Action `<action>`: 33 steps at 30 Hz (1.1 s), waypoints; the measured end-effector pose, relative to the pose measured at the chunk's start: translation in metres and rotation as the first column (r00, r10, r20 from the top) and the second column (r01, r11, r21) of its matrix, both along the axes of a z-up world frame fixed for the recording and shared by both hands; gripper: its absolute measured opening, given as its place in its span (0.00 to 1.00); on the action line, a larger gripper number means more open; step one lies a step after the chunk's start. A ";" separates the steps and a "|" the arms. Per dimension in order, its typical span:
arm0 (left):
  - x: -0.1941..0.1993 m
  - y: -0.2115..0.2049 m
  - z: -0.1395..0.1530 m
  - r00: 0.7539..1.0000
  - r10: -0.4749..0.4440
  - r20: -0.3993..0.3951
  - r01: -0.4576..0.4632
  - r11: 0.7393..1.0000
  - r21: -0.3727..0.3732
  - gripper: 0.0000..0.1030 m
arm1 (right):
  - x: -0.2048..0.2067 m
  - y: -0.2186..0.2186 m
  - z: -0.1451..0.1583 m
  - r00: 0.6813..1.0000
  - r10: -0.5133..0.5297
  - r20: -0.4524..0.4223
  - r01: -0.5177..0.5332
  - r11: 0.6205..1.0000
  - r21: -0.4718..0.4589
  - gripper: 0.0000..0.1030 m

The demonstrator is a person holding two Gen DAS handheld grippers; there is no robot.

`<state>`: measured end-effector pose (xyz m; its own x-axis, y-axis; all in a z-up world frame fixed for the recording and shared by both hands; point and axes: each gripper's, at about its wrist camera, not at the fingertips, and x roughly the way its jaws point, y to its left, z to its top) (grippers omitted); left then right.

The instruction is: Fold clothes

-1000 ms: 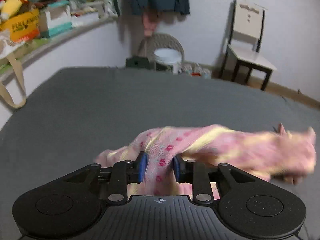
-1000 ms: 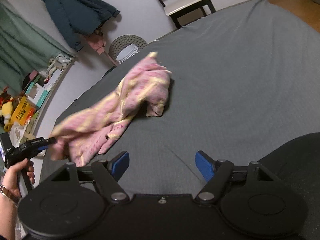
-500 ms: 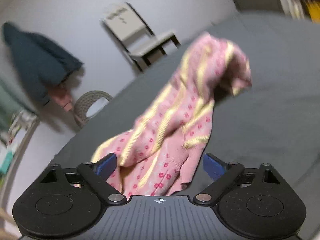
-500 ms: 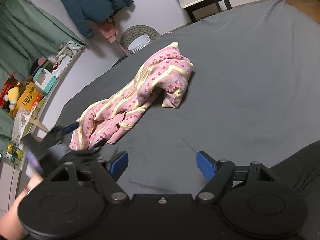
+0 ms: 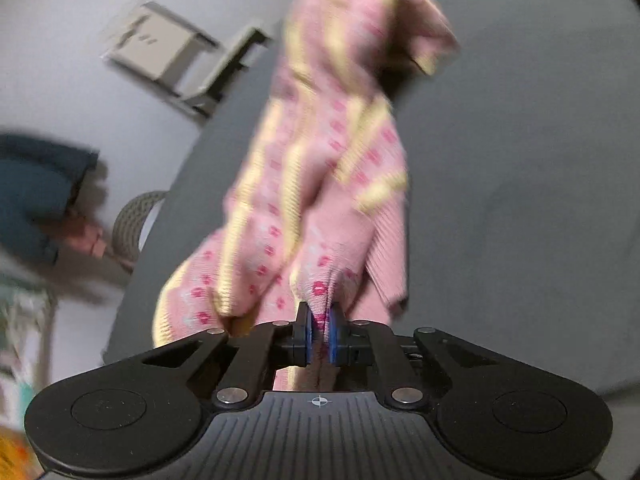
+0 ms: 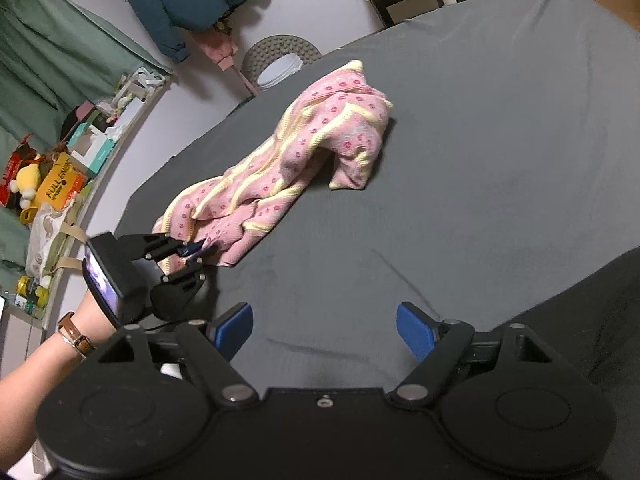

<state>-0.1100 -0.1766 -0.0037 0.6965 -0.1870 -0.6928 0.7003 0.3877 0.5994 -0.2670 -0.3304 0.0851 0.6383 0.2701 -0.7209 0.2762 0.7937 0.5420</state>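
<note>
Reclosed, left gripper (image 5: 319, 334) pinches the pink garment (image 6: 280, 168); right gripper (image 6: 325, 332) gapes empty over grey bed (image 6: 500, 140).

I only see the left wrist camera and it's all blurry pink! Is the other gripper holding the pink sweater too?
Observer: No. The right gripper is open, with nothing between its fingers, above bare grey bedsheet.
Operator: Is the whole sweater up in the air?
Observer: No. In the right wrist view the pink sweater lies crumpled on the sheet; only its near corner sits in the left gripper.
Operator: Who holds my gripper?
Observer: A hand, with a brown-strapped watch on the wrist.
</note>
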 end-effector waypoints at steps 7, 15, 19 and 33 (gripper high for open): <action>-0.024 0.024 0.076 0.988 0.073 -0.139 -0.119 0.926 -0.359 0.06 | 0.009 0.020 -0.009 0.997 0.000 0.079 -0.018 0.973 0.230 0.76; -0.117 0.002 0.117 0.972 -0.081 -0.223 -0.042 0.867 -0.497 0.06 | 0.015 0.036 -0.035 0.981 -0.179 0.071 0.096 0.773 0.627 0.51; -0.148 -0.015 0.100 0.967 -0.100 -0.234 -0.024 0.880 -0.474 0.06 | 0.009 0.039 -0.032 0.981 -0.191 0.023 0.147 0.818 0.556 0.50; -0.202 -0.046 0.099 0.964 -0.182 -0.195 0.094 0.915 -0.393 0.07 | -0.004 0.041 -0.038 0.982 -0.190 0.007 0.179 0.936 0.304 0.08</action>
<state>-0.3119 -0.2227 0.0957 0.4809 -0.5476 -0.6847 0.8608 0.4431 0.2502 -0.2711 -0.2893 0.0474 0.7215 0.3456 -0.6000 0.3784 0.5288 0.7597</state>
